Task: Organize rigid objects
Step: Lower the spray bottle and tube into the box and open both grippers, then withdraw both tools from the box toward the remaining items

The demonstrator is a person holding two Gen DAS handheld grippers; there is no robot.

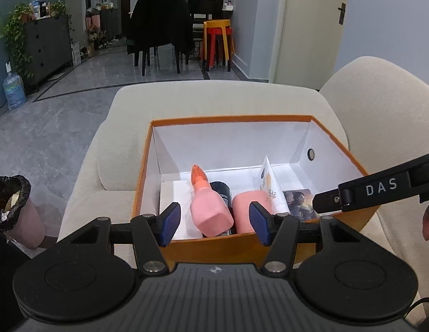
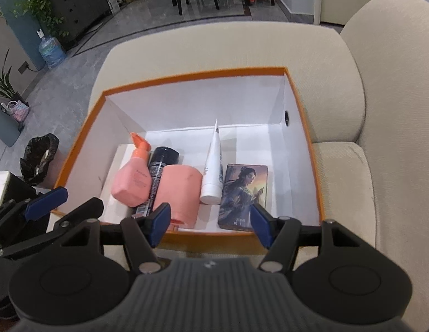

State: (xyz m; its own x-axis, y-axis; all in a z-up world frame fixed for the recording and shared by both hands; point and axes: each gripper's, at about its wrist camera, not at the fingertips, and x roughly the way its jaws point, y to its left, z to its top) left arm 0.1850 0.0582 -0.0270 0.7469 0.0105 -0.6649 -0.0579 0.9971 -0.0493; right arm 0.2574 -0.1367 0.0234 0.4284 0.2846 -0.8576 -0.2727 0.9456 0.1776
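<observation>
An orange box with a white inside [image 1: 322,149] [image 2: 303,127] sits on a cream sofa. In it lie a pink pump bottle [image 1: 209,204] [image 2: 134,179], a black can [image 1: 222,191] [image 2: 162,160], a pink cylinder [image 1: 246,210] [image 2: 178,191], a white tube [image 1: 269,185] [image 2: 213,171] and a picture-printed box [image 1: 300,202] [image 2: 243,193]. My left gripper [image 1: 214,222] is open and empty above the near rim. My right gripper [image 2: 210,227] is open and empty above the near rim; it shows in the left wrist view [image 1: 375,191].
The sofa's back and arm [image 2: 394,83] rise to the right of and behind the box. A bin with a black bag [image 1: 12,207] [image 2: 40,157] stands on the floor at the left. Chairs and stools [image 1: 217,41] stand far off.
</observation>
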